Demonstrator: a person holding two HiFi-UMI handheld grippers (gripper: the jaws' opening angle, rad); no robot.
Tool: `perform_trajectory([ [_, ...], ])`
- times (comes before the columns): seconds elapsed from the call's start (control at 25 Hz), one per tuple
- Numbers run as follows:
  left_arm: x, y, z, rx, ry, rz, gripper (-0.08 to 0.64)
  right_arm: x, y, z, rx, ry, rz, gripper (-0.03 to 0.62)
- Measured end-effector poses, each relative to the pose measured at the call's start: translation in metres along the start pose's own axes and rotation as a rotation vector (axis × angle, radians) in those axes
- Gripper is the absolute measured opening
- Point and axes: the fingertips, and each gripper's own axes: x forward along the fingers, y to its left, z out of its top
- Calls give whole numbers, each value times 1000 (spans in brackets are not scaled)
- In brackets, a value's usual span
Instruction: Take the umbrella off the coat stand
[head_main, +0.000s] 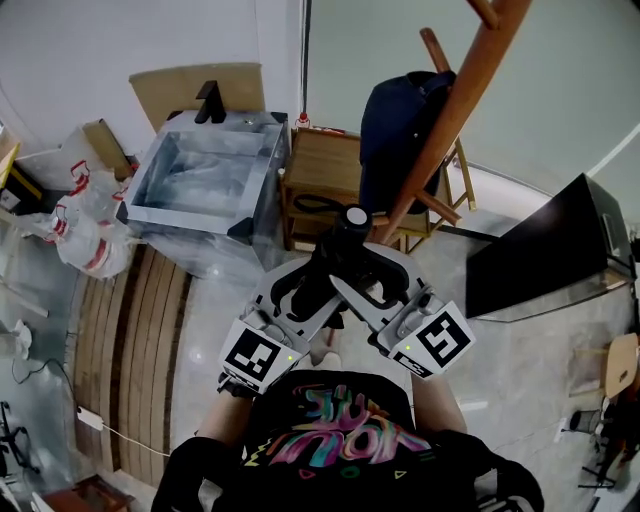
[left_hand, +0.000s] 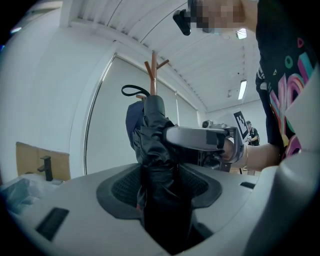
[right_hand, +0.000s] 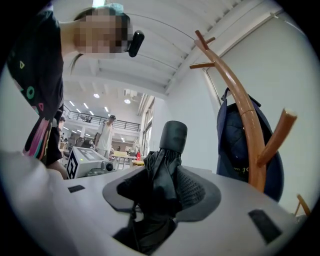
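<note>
A folded black umbrella (head_main: 325, 265) with a round handle cap (head_main: 356, 216) is held in front of my chest, clear of the wooden coat stand (head_main: 450, 120). My left gripper (head_main: 300, 292) and right gripper (head_main: 372, 288) are both shut on it from opposite sides. In the left gripper view the umbrella (left_hand: 157, 150) fills the gap between the jaws, with the right gripper's finger (left_hand: 200, 136) crossing it. The right gripper view shows the umbrella (right_hand: 162, 180) pinched between the pads, its cap (right_hand: 173, 135) upward. A navy garment (head_main: 395, 130) still hangs on the stand (right_hand: 245, 120).
A plastic-wrapped grey box (head_main: 205, 180) stands at the left, with a wooden chair (head_main: 320, 175) beside it under the stand. A black panel (head_main: 545, 250) sits at the right. White bags (head_main: 85, 220) lie far left. A person (right_hand: 106, 134) stands in the background.
</note>
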Motion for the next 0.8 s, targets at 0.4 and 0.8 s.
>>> perform_trajectory([
  [0.4, 3, -21, -23, -31, 26, -42, 239, -22, 4, -22, 30, 8, -19, 199],
  [0.8, 4, -22, -25, -28, 26, -51, 239, -24, 3, -23, 32, 2, -23, 199],
])
